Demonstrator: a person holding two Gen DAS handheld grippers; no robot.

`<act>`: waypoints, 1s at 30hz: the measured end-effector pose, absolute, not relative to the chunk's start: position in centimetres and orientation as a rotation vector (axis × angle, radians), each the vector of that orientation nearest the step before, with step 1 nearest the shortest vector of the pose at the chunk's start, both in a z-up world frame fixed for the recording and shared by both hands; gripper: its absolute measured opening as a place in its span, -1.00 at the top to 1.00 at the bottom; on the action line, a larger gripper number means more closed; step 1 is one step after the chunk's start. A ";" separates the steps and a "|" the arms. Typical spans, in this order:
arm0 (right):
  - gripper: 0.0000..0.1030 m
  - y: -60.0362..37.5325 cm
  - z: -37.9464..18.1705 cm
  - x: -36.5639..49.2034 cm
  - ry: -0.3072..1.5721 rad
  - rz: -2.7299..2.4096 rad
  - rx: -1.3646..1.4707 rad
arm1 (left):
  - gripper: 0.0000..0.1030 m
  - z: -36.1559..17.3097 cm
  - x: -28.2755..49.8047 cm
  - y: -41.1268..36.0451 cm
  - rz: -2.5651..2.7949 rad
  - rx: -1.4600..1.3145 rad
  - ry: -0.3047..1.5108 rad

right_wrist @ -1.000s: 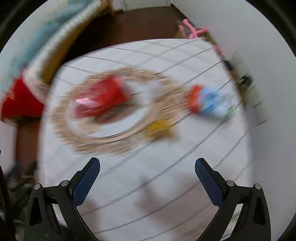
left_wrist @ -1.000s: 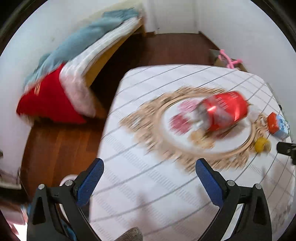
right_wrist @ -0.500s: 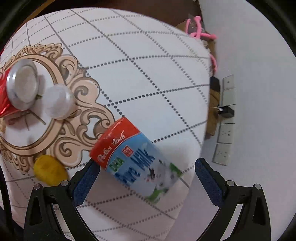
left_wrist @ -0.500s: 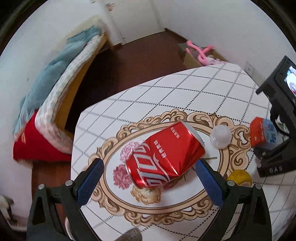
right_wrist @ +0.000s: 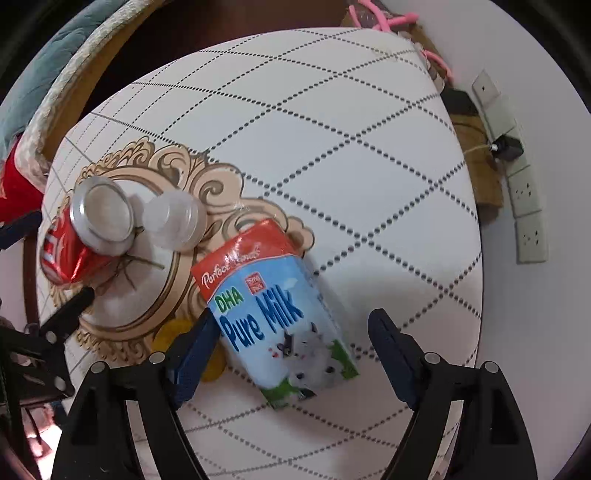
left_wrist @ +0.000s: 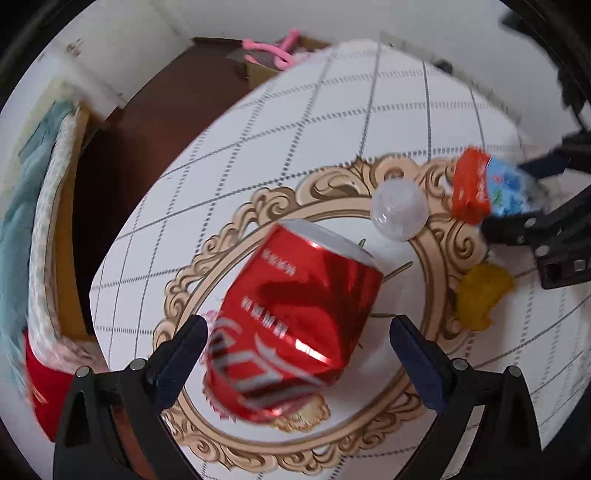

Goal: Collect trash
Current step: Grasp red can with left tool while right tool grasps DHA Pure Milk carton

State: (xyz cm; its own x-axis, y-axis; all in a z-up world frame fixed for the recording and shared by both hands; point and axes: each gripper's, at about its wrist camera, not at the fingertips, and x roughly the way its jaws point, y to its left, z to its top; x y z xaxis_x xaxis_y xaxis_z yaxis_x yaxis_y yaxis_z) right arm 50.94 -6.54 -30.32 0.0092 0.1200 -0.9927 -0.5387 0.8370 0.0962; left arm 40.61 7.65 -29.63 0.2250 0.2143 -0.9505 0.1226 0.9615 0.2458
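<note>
A dented red cola can (left_wrist: pixel 295 317) lies on its side on the white quilted table (left_wrist: pixel 332 122). My left gripper (left_wrist: pixel 295 347) is open with its jaws on either side of the can's near end. A blue and red milk carton (right_wrist: pixel 273 306) lies flat on the table, and my right gripper (right_wrist: pixel 291 343) is open around its lower part. The can (right_wrist: pixel 85 232) also shows at the left of the right wrist view. A clear plastic lid (left_wrist: pixel 400 212) and a yellow crumpled scrap (left_wrist: pixel 480 295) lie between can and carton.
The table has a gold ornamental ring pattern (left_wrist: pixel 229 258). A bed with blue and red bedding (left_wrist: pixel 33 206) stands to the left across dark wood floor. Pink items (right_wrist: pixel 384 18) lie beyond the table's far edge. Wall sockets (right_wrist: pixel 524 206) are at the right.
Both grippers have moved closer. The left one now straddles the can's end, the right one straddles the milk carton. Both stay open.
</note>
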 end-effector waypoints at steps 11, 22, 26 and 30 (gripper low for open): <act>-0.17 -6.7 -30.1 49.3 1.404 0.437 -0.292 | 0.06 -27.5 40.5 8.9 0.217 0.062 1.262; -0.09 -5.7 -29.6 47.3 1.367 0.430 -0.385 | 0.15 -27.2 39.2 9.1 0.319 0.093 1.198; -0.08 -6.4 -28.4 45.9 1.331 0.434 -0.343 | 0.17 -25.7 37.5 9.7 0.362 0.091 1.152; -0.08 -7.5 -27.1 44.3 1.283 0.440 -0.279 | 0.17 -23.5 34.7 10.3 0.409 0.022 1.093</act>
State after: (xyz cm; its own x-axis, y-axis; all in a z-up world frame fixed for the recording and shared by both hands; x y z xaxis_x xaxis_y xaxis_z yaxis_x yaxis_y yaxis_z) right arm 44.27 -7.47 -27.12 0.2179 0.1597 -0.9628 -0.4645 0.8846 0.0416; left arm 34.69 10.30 -23.48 0.3925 0.3332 -0.8573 -0.3115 0.9252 0.2169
